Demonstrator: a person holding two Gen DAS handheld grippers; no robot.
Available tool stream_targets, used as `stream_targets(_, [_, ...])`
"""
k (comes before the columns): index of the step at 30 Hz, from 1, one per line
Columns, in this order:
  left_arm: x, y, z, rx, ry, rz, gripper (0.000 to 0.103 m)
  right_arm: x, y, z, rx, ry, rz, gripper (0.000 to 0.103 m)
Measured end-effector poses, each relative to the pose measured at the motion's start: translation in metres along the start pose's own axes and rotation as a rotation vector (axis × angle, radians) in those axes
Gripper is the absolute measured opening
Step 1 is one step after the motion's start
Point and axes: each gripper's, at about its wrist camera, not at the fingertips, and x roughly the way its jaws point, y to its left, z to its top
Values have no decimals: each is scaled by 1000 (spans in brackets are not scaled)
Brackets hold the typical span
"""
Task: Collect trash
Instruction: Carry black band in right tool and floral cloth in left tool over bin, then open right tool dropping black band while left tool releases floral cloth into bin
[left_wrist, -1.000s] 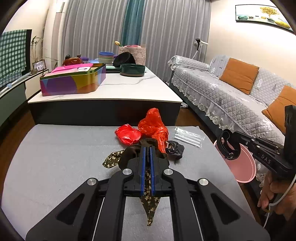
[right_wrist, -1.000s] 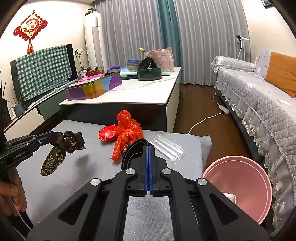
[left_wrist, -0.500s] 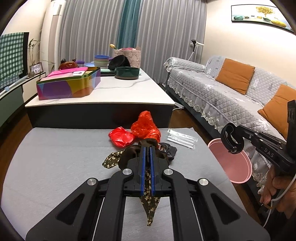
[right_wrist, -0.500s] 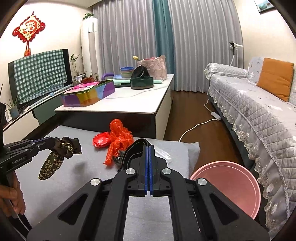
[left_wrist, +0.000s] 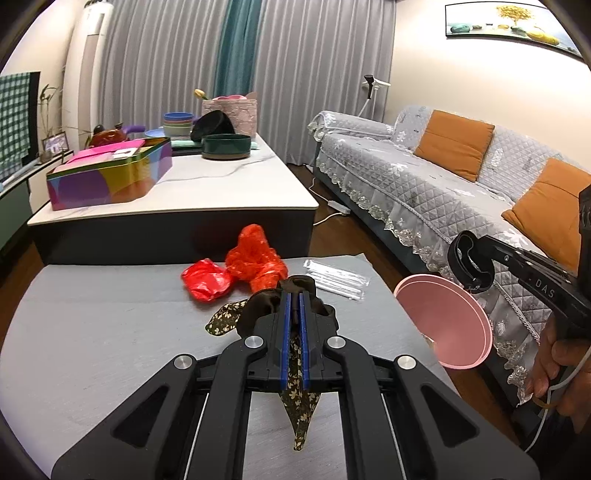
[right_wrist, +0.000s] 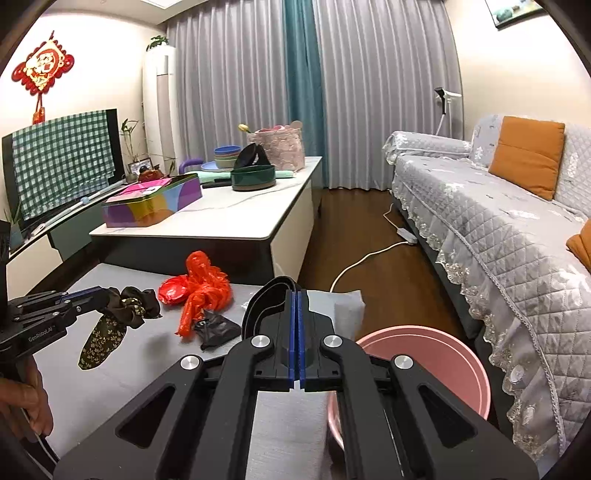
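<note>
The left tongs (left_wrist: 294, 317) pinch a brown scrunchie (right_wrist: 127, 308) above the grey desk (left_wrist: 103, 325); the right tongs (right_wrist: 296, 332) clamp a black band (right_wrist: 258, 306) near the pink bin (right_wrist: 436, 365) at the desk's right edge.

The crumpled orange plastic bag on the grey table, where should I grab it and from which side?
Probably from above, on the orange plastic bag at its raised, bunched peak. That crest stands up clear of the red wrapper touching its left side, so hand-held gripper fingers can close across it. Its low trailing end lies against the black scrap, a poorer spot.
</note>
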Motion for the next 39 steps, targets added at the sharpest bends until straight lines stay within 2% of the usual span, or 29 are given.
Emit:
stream_targets(20, [29,-53,14,43,15,-77,5,-26,-69,9,47,-29,-132,1])
stream_targets(29, [46,-91,23,79,23,-134,5,-29,-99,13,106,-33,-163,1])
stream_targets(39, [73,-142,28,113,41,-215,5,-17,-133,9,163,18,-199,2])
